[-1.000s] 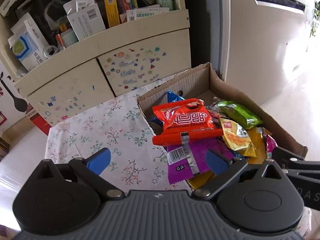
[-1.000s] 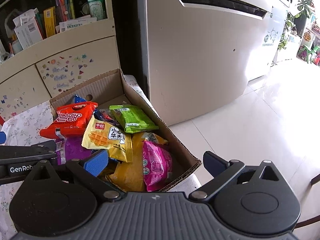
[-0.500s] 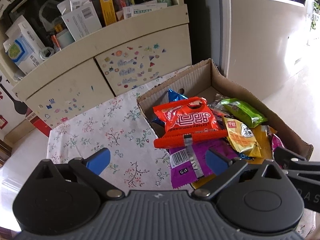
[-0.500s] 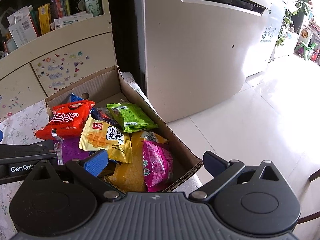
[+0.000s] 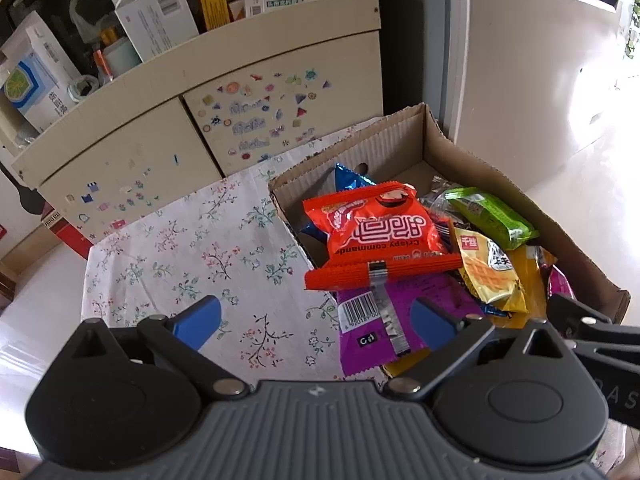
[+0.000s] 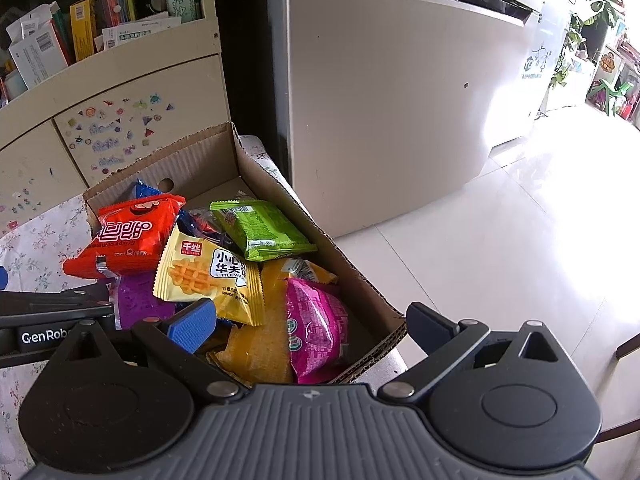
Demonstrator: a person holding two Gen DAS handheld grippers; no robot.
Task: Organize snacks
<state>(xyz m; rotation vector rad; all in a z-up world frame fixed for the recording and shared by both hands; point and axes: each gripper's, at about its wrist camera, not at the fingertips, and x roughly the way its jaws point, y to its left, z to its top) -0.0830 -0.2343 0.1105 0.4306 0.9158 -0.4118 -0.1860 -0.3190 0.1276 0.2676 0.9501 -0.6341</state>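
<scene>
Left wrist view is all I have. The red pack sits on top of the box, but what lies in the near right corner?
Observer: A pink pack, partly over an orange-yellow pack.
Operator: Is the right gripper holding anything?
Observer: No. The right gripper is open and empty, one of its fingers over the cardboard box, the other outside it.
Operator: Any table beyond that wall?
Observer: Only a narrow strip, then floor.

You are working in a lived-in home: a cream cabinet (image 5: 280, 120) is wearing children's stickers, its shelf is overflowing with boxes and papers (image 5: 152, 20), a floral tablecloth (image 5: 192, 248) is covering the table, and potted plants (image 6: 600, 12) are sitting beyond a tall fridge (image 6: 400, 100).
</scene>
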